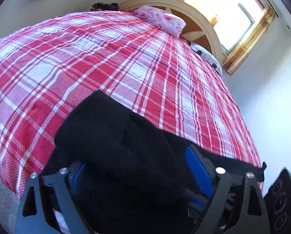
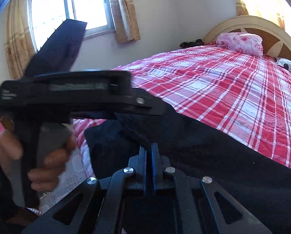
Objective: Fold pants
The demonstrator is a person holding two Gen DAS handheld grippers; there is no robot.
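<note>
Black pants lie across the near edge of a bed covered in a red-and-white plaid sheet, partway through a fold. The right gripper has its blue pads pressed together on a raised ridge of the fabric, apparently to carry that edge over the rest. The left gripper stands spread, cloth lying between its fingers; whether the pads touch it is hard to say from this angle, though they do not look clamped. In the right wrist view a hand grips the left tool's handle, blurred. The pants look dark, soft and bunched, one straight hem running toward the bed's right side. A pink pillow rests by the headboard.
</note>
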